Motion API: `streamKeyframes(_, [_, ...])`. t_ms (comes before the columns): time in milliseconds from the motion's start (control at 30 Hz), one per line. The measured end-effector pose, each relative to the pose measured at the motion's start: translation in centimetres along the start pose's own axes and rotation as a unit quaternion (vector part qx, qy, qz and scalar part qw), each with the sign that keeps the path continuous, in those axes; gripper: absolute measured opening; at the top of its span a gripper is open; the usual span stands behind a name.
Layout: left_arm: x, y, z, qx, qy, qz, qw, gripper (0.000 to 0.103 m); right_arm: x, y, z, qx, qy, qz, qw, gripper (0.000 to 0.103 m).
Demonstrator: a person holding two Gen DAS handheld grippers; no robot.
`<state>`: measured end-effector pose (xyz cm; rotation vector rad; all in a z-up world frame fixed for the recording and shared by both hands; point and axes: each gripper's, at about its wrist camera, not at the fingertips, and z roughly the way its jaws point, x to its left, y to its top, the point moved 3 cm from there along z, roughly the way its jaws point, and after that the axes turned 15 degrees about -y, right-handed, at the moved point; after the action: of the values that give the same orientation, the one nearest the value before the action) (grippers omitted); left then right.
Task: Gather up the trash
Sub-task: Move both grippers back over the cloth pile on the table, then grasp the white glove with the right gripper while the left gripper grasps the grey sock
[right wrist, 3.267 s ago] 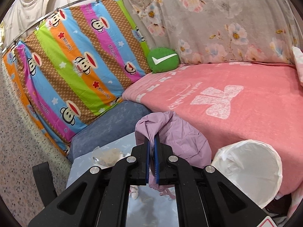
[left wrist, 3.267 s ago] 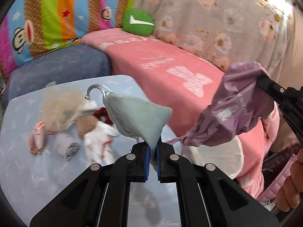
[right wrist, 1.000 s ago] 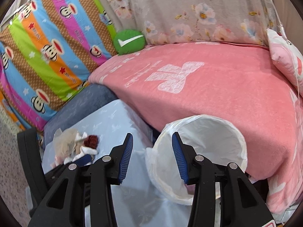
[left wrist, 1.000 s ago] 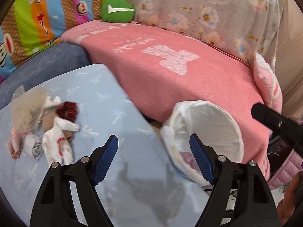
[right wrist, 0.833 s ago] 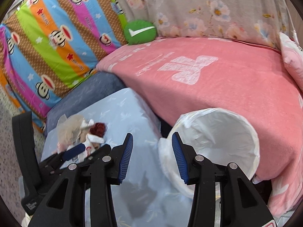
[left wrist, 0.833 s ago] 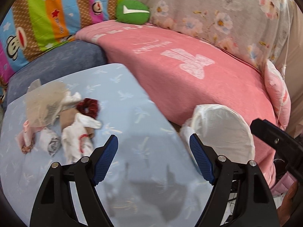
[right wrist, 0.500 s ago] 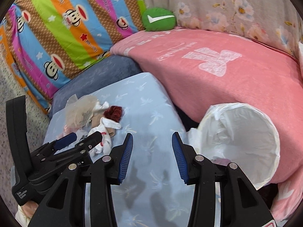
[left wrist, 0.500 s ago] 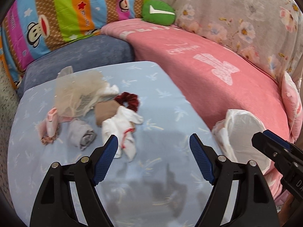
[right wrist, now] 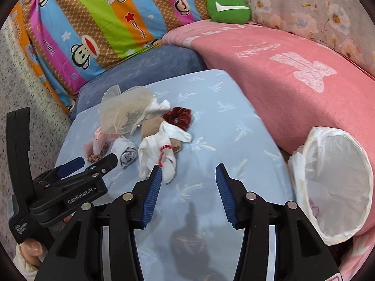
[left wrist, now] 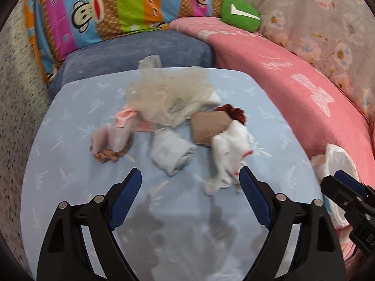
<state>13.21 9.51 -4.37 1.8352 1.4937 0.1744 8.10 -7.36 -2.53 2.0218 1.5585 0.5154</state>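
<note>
A pile of trash lies on the light blue table (left wrist: 70, 164) (right wrist: 222, 140): a beige mesh bag (left wrist: 168, 96) (right wrist: 124, 114), a pink cloth (left wrist: 117, 133), a rolled grey cloth (left wrist: 171, 152) (right wrist: 127, 155), a brown piece (left wrist: 208, 126), a dark red scrunchie (left wrist: 232, 113) (right wrist: 178, 117) and a white cloth with red trim (left wrist: 229, 154) (right wrist: 159, 149). My left gripper (left wrist: 189, 180) (right wrist: 93, 161) is open and empty just in front of the grey roll. My right gripper (right wrist: 188, 175) is open and empty near the white cloth. The white-lined bin (right wrist: 335, 180) (left wrist: 337, 161) stands at the table's right.
A pink-covered sofa (right wrist: 293, 65) runs behind and right of the table. A blue cushion (left wrist: 131, 53), a striped monkey-print cover (right wrist: 93, 21) and a green pillow (right wrist: 228, 8) lie at the back. A speckled floor (left wrist: 14, 107) is at the left.
Both grippers let their cloths go into the bin, then swung left from the bin toward the trash pile. The pile is now closer and centred in the left wrist view.
</note>
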Motion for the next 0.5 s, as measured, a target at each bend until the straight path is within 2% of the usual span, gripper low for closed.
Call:
streamKeyframes(233, [4.3, 0.0, -0.2, 0.0, 0.019, -0.034, 0.9993, 0.082, 2.5, 0.1, 2.3, 0.017, 0.005, -0.003, 1.0, 0.048])
streamKeyframes(500, [6.2, 0.4, 1.0, 0.007, 0.012, -0.05, 0.9987, 0.082, 4.5, 0.9, 5.4, 0.03, 0.005, -0.008, 0.999, 0.048])
